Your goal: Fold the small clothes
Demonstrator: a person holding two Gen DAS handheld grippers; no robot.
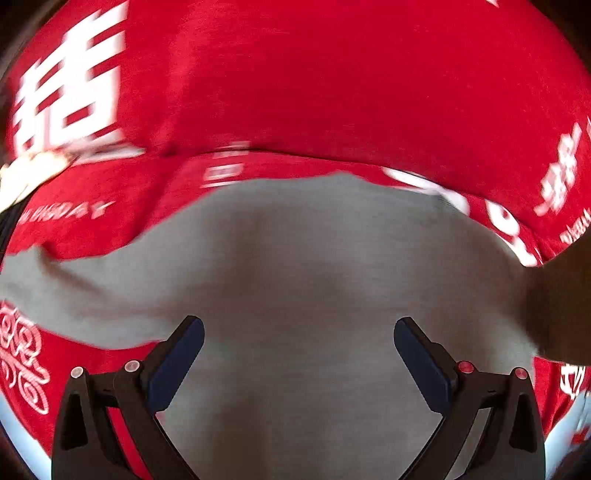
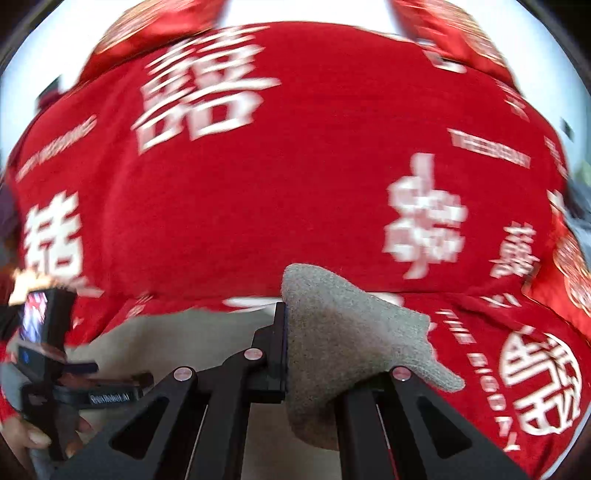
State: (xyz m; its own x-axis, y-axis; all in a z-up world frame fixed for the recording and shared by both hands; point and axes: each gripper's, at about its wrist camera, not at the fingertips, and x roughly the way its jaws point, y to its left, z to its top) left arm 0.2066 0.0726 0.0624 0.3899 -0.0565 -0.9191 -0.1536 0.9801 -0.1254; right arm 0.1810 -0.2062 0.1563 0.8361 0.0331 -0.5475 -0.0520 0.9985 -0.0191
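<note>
A small grey knitted garment [image 1: 295, 266] lies spread on a red cloth with white characters [image 1: 295, 81]. My left gripper [image 1: 299, 332] is open just above the garment's near part, its fingers [image 1: 177, 365] on either side of bare grey fabric. My right gripper [image 2: 291, 347] is shut on a fold of the grey garment [image 2: 351, 332], lifted so that it drapes over the right finger. The left gripper's handle and the hand holding it [image 2: 48, 369] show at the left of the right wrist view.
The red printed cloth [image 2: 295, 184] covers the table on all sides. A pale surface [image 2: 306, 11] shows beyond its far edge, with red patterned items [image 2: 155, 26] at the back corners.
</note>
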